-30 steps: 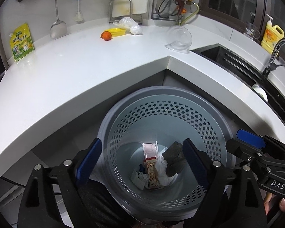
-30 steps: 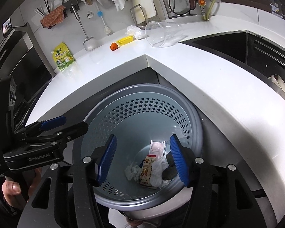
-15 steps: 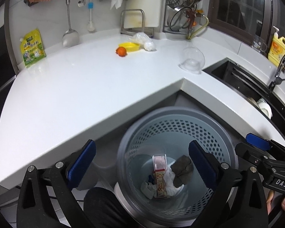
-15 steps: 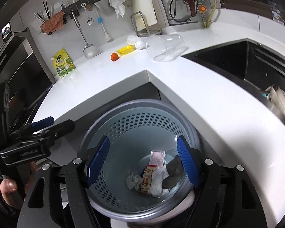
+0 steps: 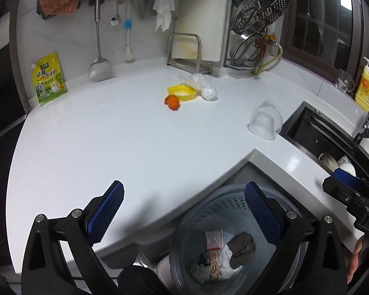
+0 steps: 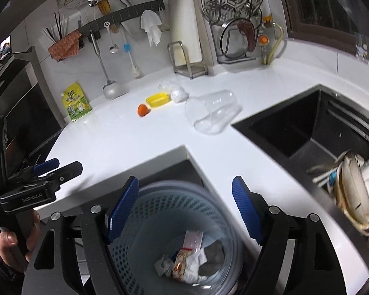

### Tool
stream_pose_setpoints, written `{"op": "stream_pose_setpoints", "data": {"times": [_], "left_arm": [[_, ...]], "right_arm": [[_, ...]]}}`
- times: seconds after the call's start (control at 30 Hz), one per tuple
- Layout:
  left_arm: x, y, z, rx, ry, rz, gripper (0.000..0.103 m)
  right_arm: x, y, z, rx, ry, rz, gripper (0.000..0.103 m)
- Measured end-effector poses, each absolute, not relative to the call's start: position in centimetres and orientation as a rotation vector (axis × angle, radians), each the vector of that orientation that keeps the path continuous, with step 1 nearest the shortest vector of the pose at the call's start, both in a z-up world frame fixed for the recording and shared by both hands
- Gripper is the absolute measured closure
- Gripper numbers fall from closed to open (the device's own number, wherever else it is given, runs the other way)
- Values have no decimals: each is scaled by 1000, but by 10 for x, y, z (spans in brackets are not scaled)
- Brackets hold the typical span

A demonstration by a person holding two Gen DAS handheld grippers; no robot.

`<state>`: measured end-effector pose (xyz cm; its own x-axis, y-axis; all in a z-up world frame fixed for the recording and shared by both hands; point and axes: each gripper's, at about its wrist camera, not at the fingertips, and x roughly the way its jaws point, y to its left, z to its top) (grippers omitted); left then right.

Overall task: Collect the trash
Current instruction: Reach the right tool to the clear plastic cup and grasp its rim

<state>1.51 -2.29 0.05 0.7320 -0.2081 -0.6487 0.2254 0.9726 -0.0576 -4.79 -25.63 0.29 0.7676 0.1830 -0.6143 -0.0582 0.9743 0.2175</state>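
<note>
A grey perforated trash basket (image 5: 223, 204) (image 6: 160, 204) stands on the floor in the counter's inner corner, holding wrappers and crumpled paper (image 5: 216, 265) (image 6: 187, 258). On the white counter lie a clear plastic cup on its side (image 5: 265, 121) (image 6: 212, 115), an orange scrap (image 5: 172, 102) (image 6: 142, 110), a yellow lid (image 5: 182, 93) (image 6: 157, 99) and crumpled clear plastic (image 5: 201, 84) (image 6: 174, 92). My left gripper (image 5: 184, 211) is open and empty above the counter edge and basket. My right gripper (image 6: 184, 207) is open and empty above the basket.
A black sink (image 6: 307, 127) with dishes (image 6: 356, 191) lies to the right. A yellow-green pouch (image 5: 48, 78), ladle, brush and cutting board rack (image 5: 184, 49) stand along the back wall. A yellow soap bottle (image 5: 367, 86) stands by the window.
Both grippers have risen and tilted up from the basket toward the counter. The basket now sits lower and smaller in both views; both stay open and empty.
</note>
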Motion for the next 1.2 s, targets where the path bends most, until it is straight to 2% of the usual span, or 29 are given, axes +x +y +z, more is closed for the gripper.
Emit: {"op": "stream_pose_setpoints", "data": {"times": [0.5,1.2], "left_arm": [[85,-20,13,-2,669,-207,6],[142,-28,-15,-9,719,-202,6]], "right_arm": [[23,-260,9,148,667,25,27],[133,-269,-38,131,761,-244,27]]}}
